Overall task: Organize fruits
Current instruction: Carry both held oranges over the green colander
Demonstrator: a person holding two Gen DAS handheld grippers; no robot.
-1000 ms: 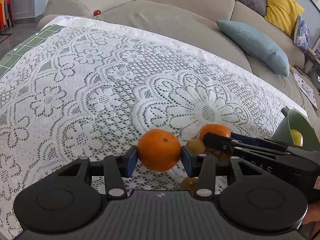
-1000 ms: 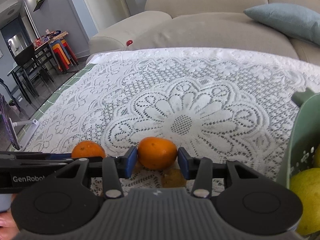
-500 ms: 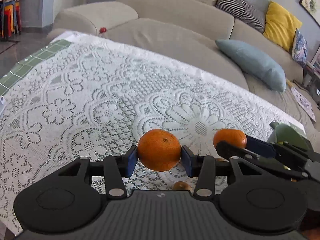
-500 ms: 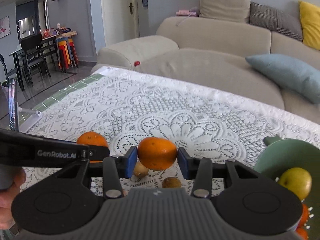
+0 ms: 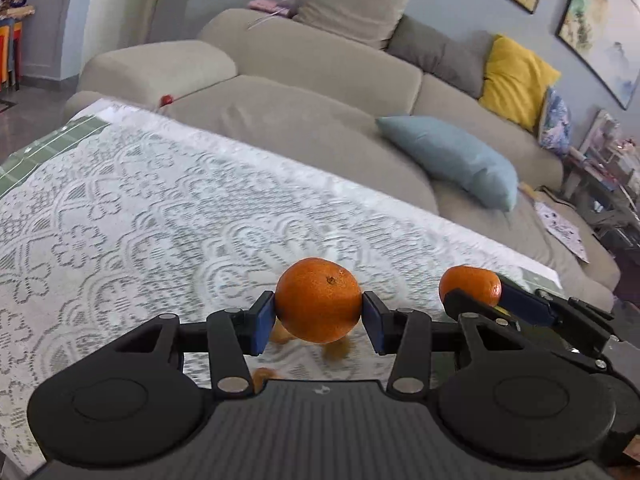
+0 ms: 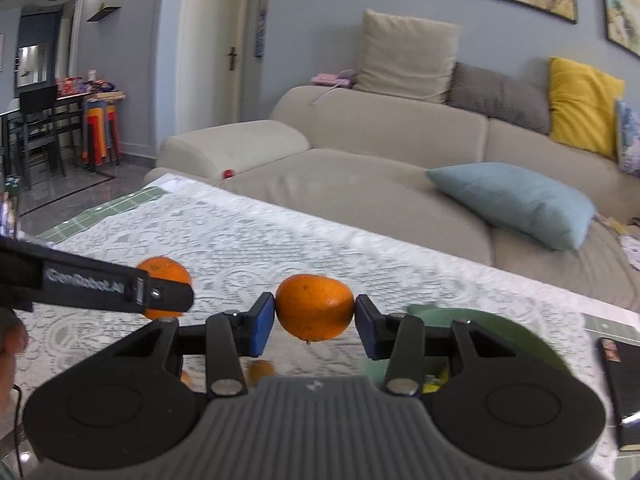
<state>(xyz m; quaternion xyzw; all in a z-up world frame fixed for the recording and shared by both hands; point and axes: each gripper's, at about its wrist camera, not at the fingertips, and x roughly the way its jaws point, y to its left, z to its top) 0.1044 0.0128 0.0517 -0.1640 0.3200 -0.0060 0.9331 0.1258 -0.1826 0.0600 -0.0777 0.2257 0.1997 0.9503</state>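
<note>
Carrying step: left gripper [image 5: 319, 322] and right gripper [image 6: 315, 322] are each clamping a round orange tangerine [image 5: 319, 299] [image 6: 315, 306] above the lace-covered table [image 5: 120, 208]; next, releasing over the green plastic bowl [image 6: 480, 322].

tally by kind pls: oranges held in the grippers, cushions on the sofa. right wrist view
Oranges held in grippers: 2 (right gripper's orange, left gripper's orange)
Cushions on sofa: 5 (beige, grey, yellow, light blue, patterned one at the right edge)
Total: 7
</note>
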